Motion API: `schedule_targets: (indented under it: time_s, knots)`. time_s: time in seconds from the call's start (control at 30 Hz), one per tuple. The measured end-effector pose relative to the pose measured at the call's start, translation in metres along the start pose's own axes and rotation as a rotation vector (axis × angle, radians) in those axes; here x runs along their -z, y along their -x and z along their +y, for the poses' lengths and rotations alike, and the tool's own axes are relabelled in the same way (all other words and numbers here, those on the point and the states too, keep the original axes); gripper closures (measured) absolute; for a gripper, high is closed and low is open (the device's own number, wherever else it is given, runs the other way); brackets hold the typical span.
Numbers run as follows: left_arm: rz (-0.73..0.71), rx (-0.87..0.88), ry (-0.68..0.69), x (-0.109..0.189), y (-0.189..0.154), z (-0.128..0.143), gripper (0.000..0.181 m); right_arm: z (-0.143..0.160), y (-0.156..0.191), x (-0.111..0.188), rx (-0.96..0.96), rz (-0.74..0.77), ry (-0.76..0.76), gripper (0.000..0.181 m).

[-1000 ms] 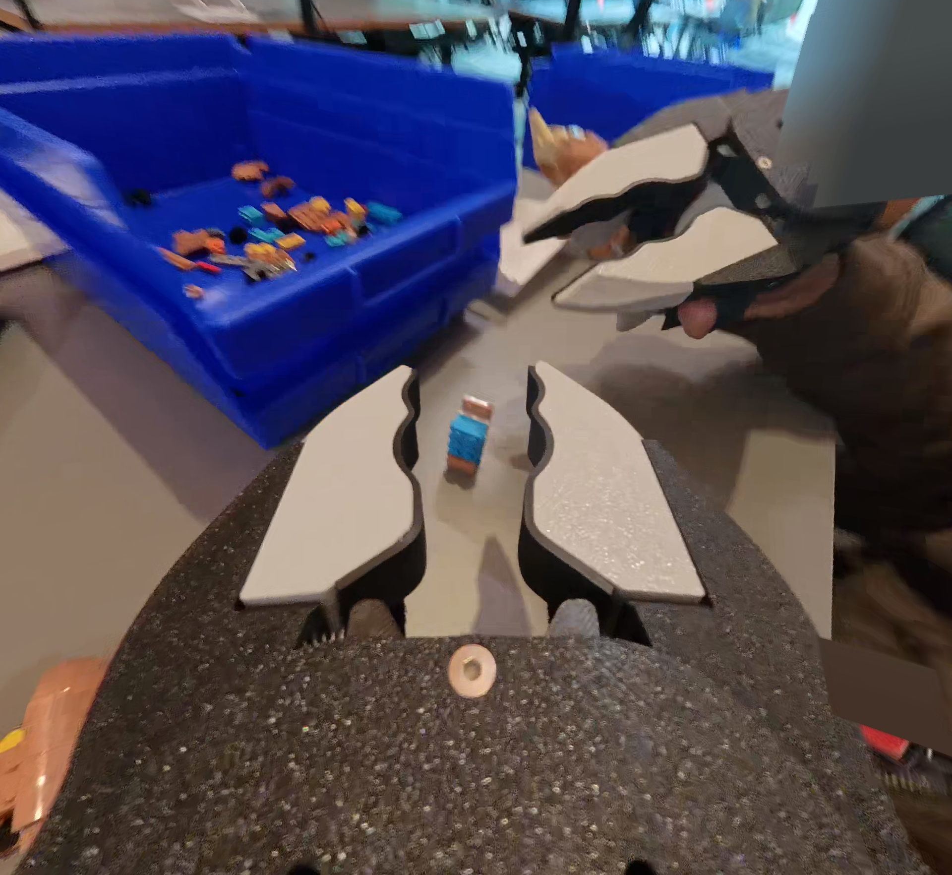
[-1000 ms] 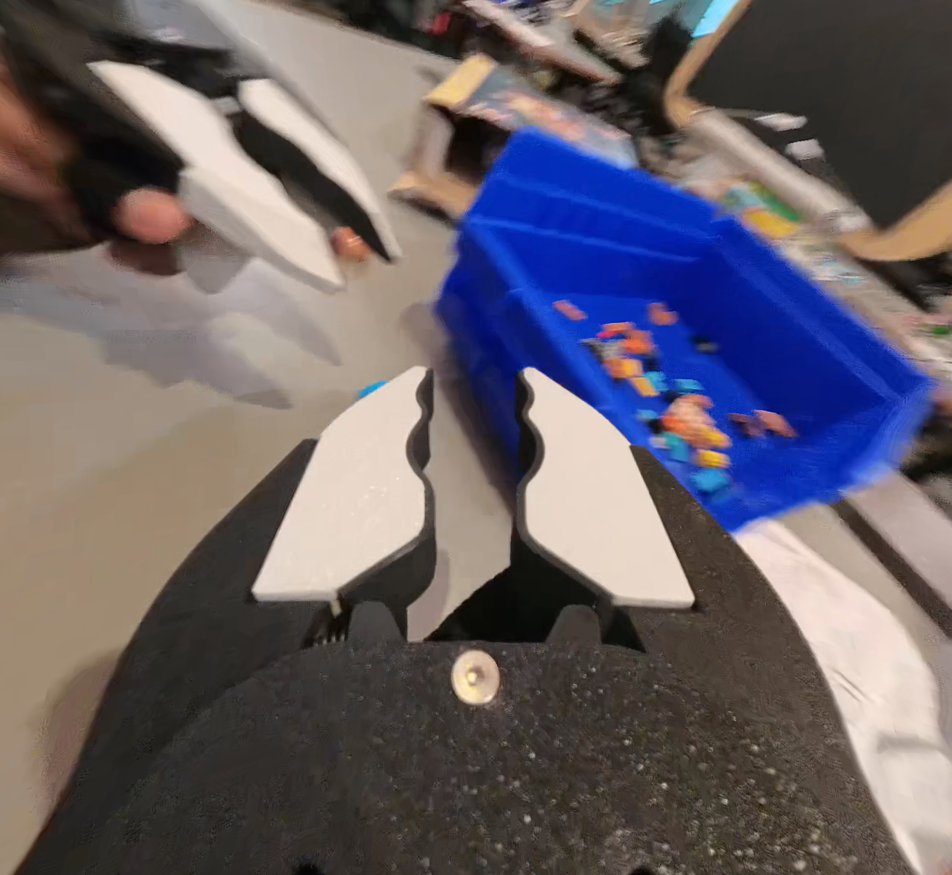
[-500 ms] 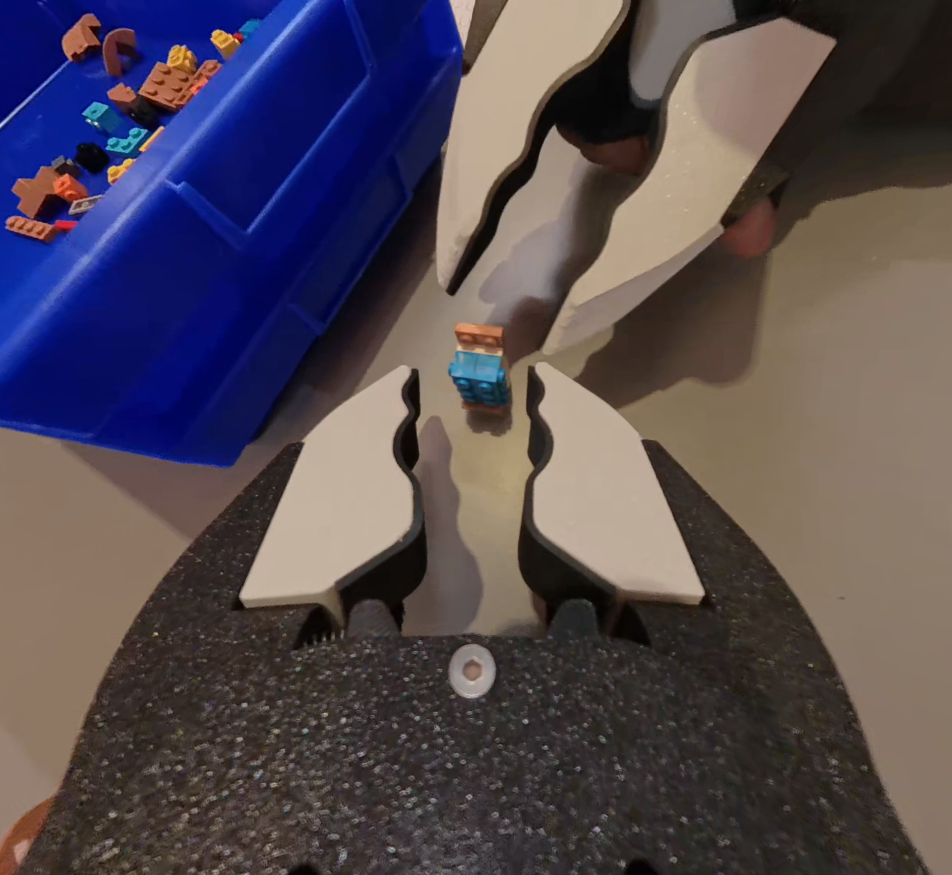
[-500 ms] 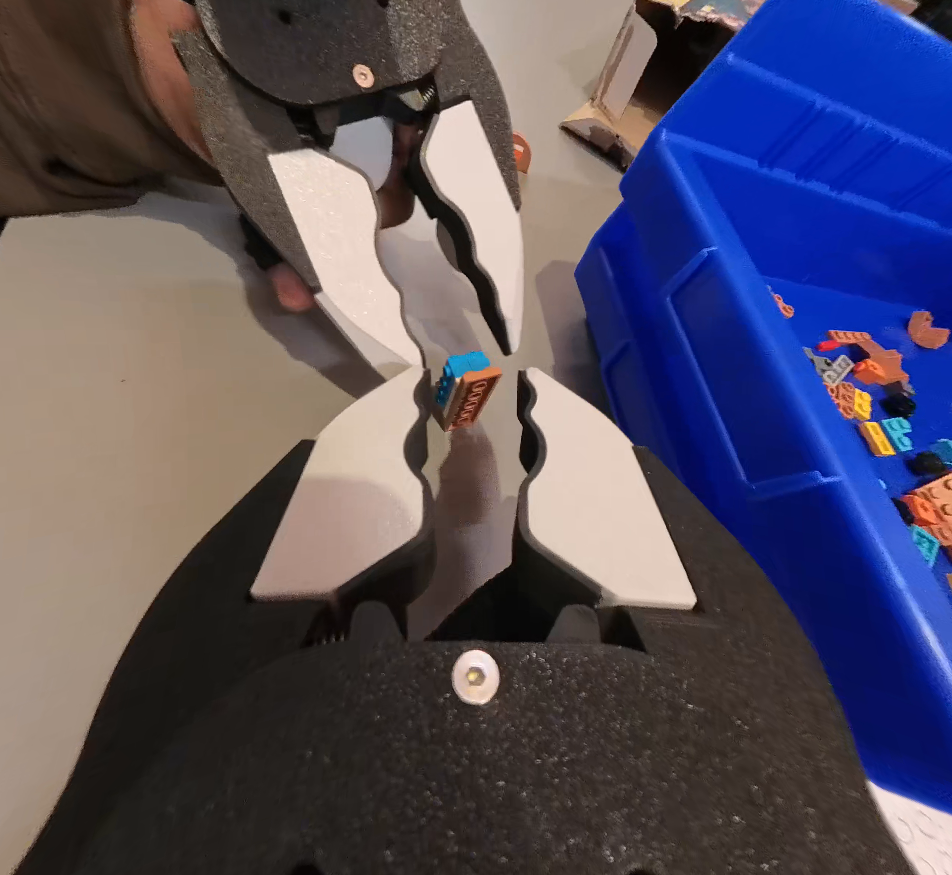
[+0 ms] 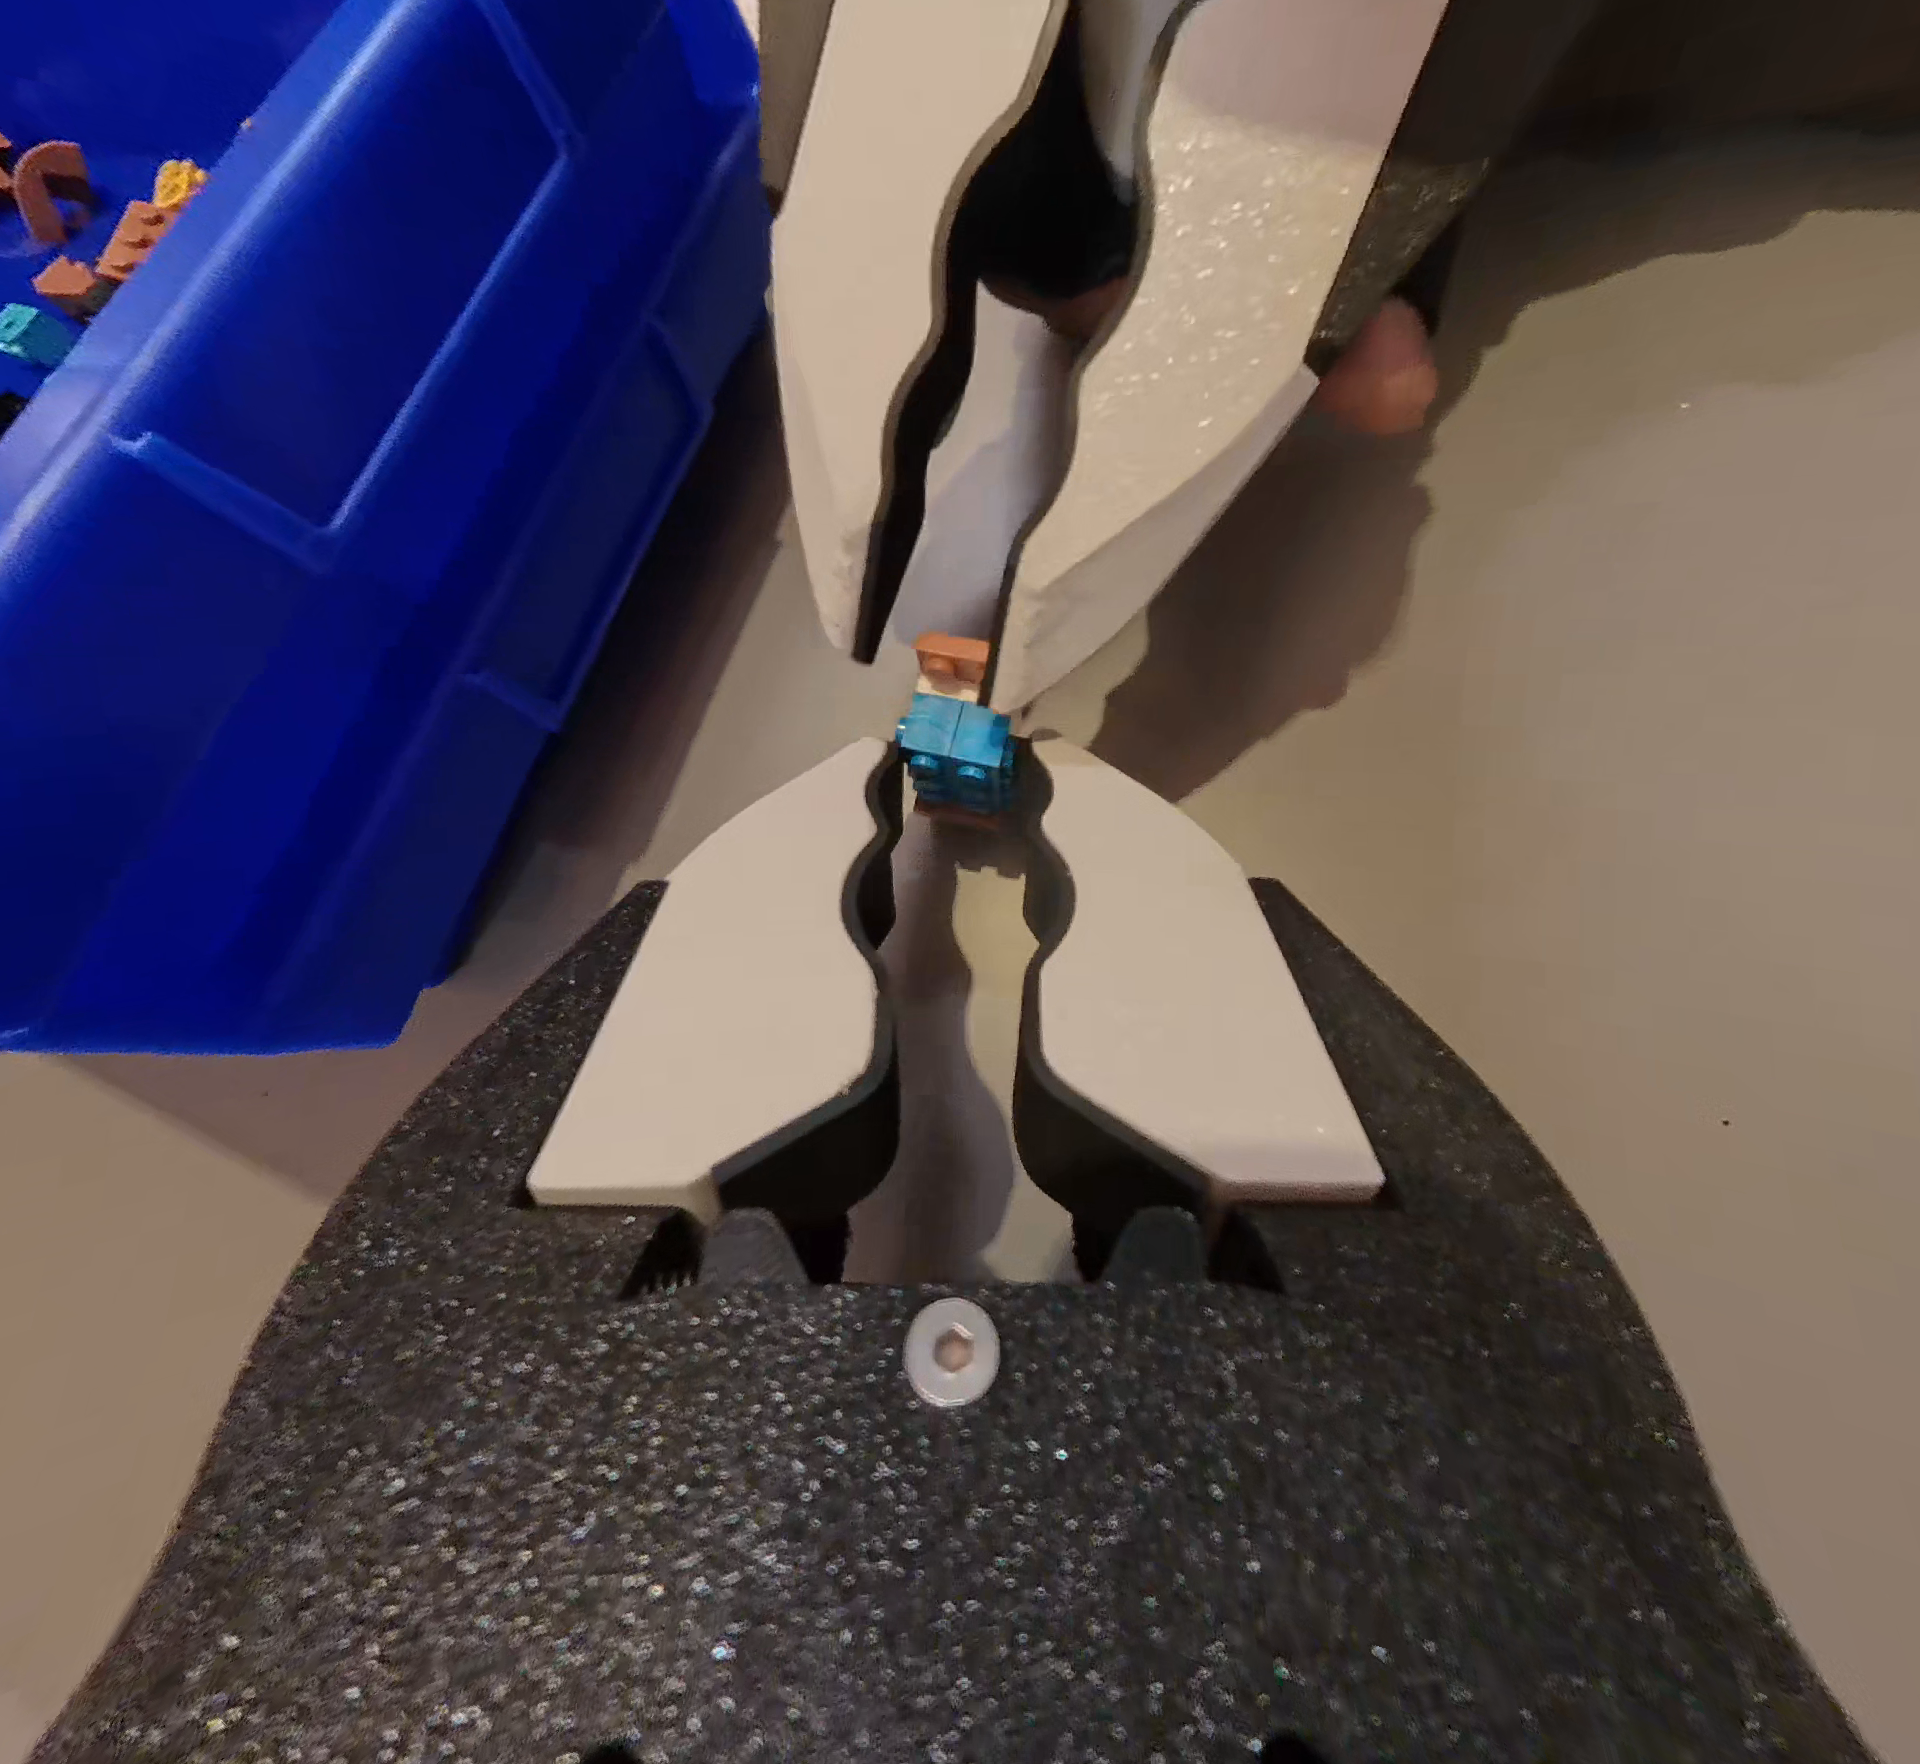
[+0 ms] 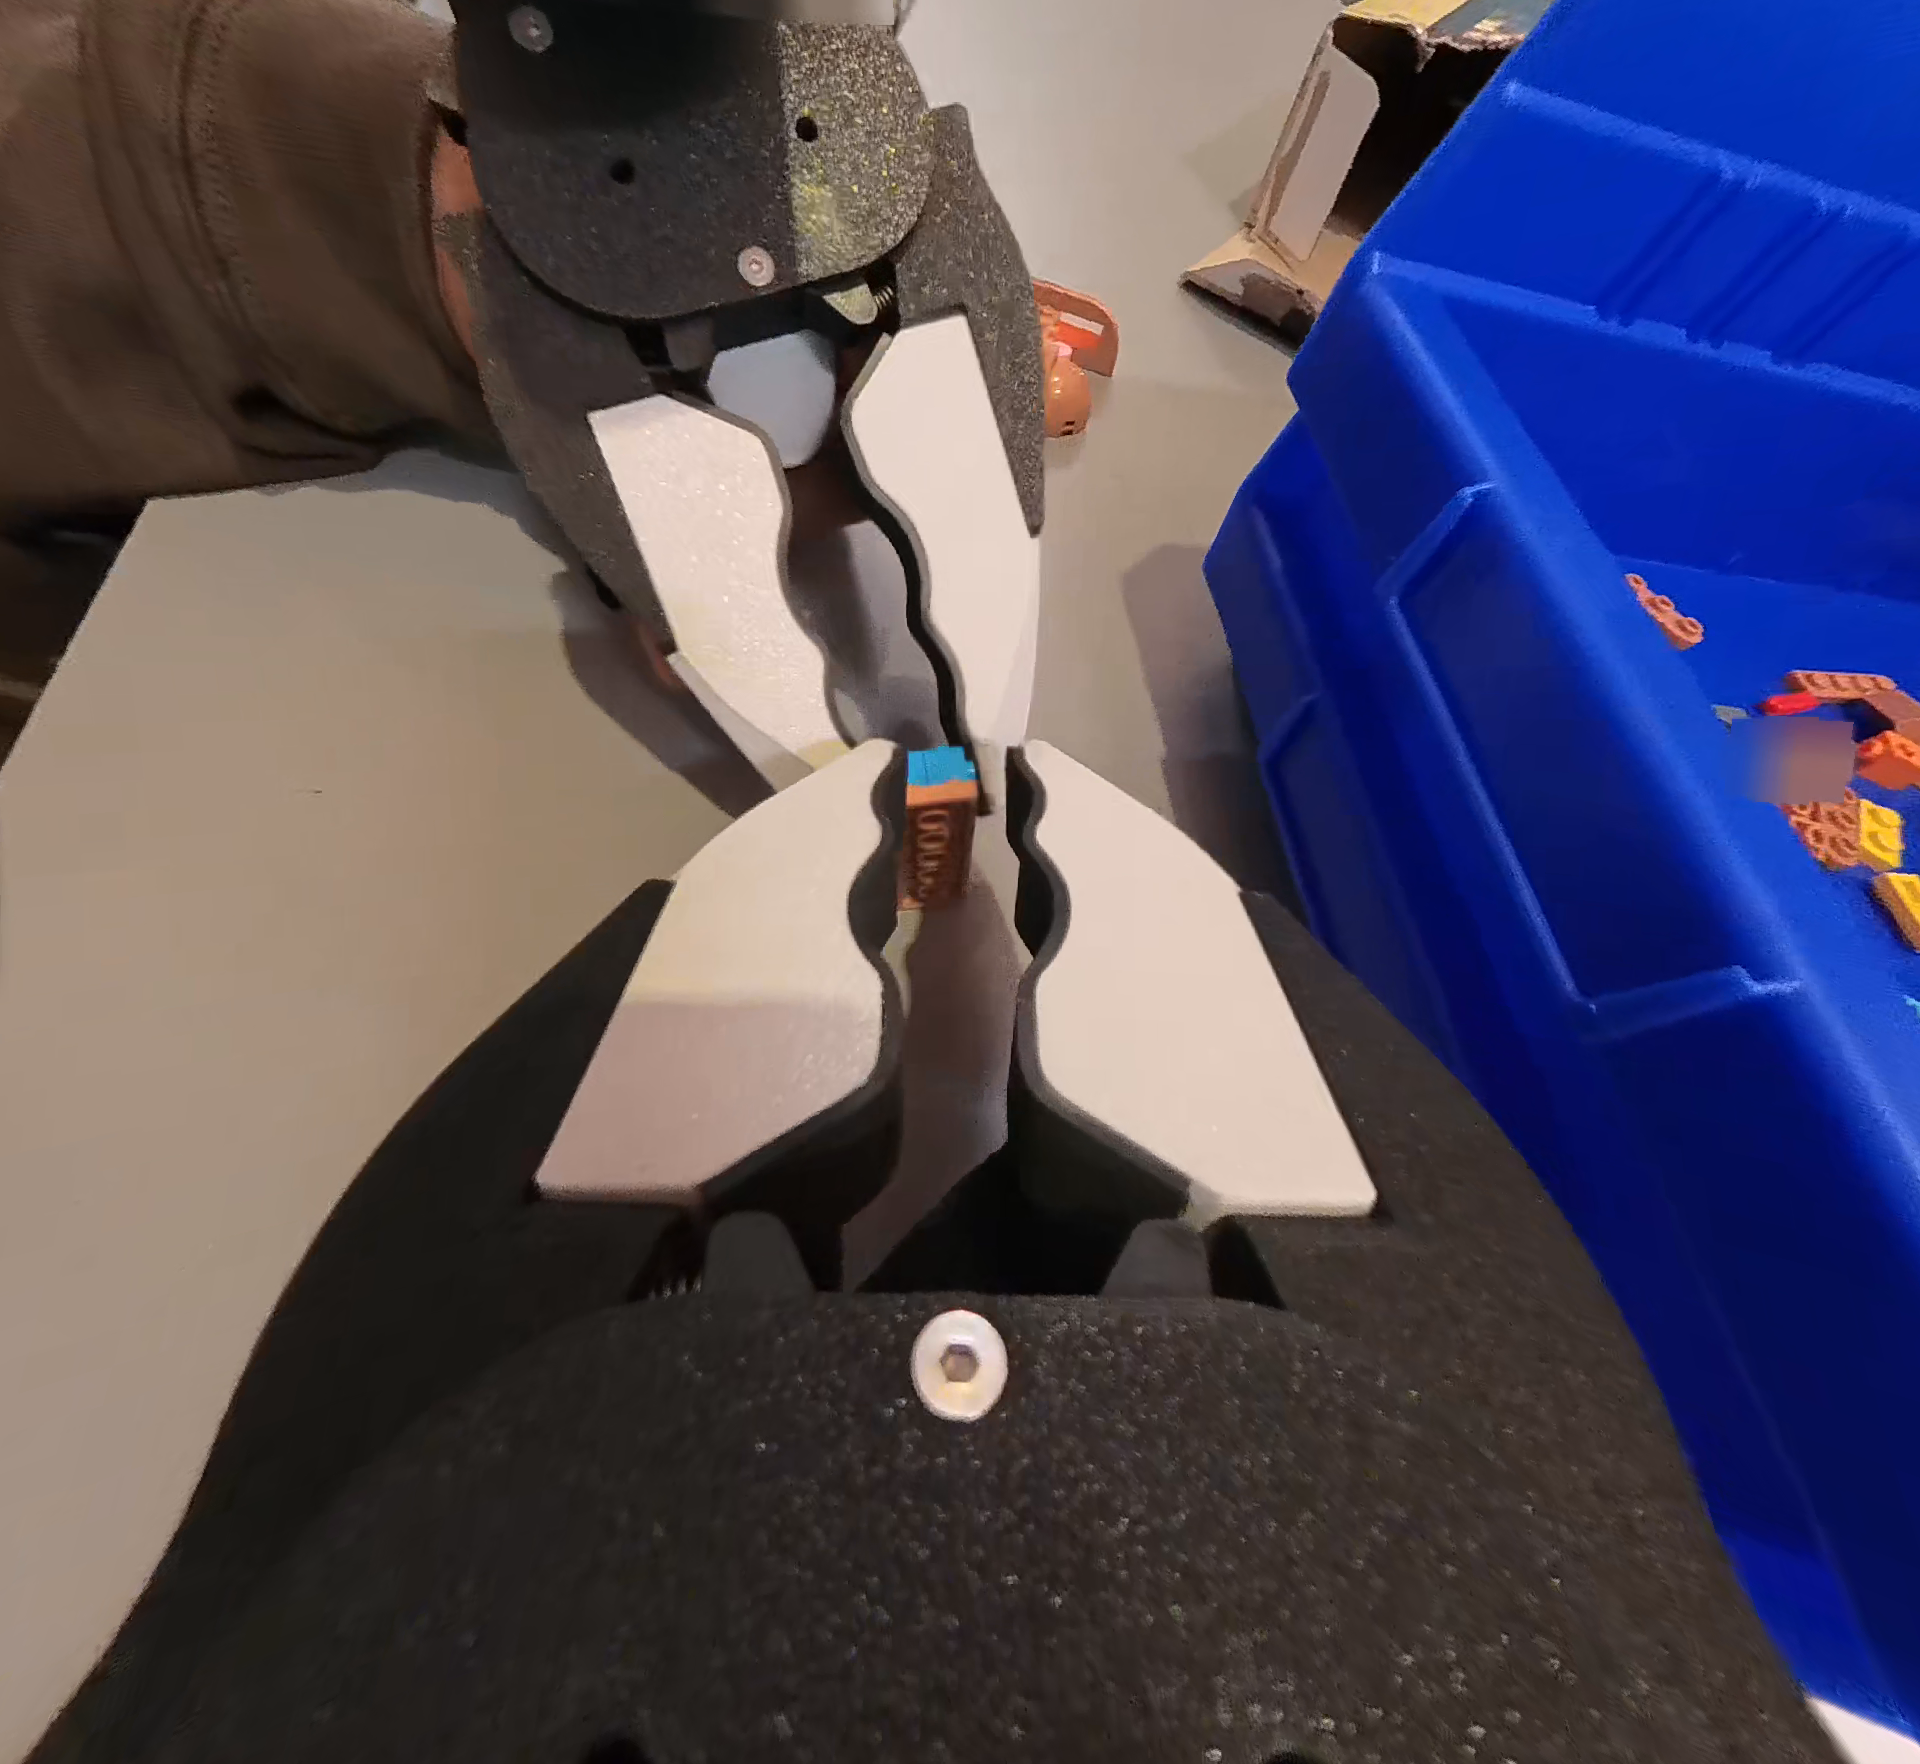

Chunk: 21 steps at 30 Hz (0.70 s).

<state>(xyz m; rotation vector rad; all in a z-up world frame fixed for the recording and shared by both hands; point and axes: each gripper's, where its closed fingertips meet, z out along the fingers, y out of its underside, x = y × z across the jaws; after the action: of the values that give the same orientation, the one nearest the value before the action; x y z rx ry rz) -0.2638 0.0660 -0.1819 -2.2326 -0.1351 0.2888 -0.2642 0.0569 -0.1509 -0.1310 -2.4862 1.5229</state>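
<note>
Grey tabletop (image 5: 1558, 779) underneath everything. Large blue plastic bin (image 5: 312, 467) just beside the grippers, on the left in the left wrist view and on the right in the right wrist view; scattered small orange, brown, teal and yellow bricks (image 6: 1849, 821) on its floor. Torn cardboard box (image 6: 1351, 104) well behind, small orange-brown toy piece (image 6: 1070, 353) near it. Left gripper (image 5: 951, 769), black textured body with grey foam-faced fingers, tip to tip with right gripper (image 6: 951, 779) of the same make. Brown sleeve (image 6: 208, 208) behind the left one. Between both sets of tips: small stack of toy bricks (image 5: 954, 748), teal middle with brown plates at either end, lying on its side on or just above the table. Left fingers narrowed onto the teal part, apparently touching both flanks. Right fingers narrow around the brown end, near side seemingly touching, far side showing a sliver of gap; firm grip not confirmed. Likely light, rigid, smooth-sided, prone to twisting or popping apart at the seams; best taken square across flat faces, away from studs.
</note>
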Motion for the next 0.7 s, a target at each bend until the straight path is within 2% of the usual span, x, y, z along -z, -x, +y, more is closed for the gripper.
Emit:
schedule_targets:
  time_s: [0.5, 0.7]
  knots:
    - [0.088, 0.022, -0.016, 0.0017, -0.0057, 0.0020, 0.158, 0.0020, 0.0065, -0.0007, -0.060, -0.058, 0.014, 0.167]
    - [0.119, -0.041, -0.054, -0.0021, -0.0084, -0.0049, 0.159, 0.0011, 0.0081, -0.0029, -0.069, -0.067, 0.012, 0.167]
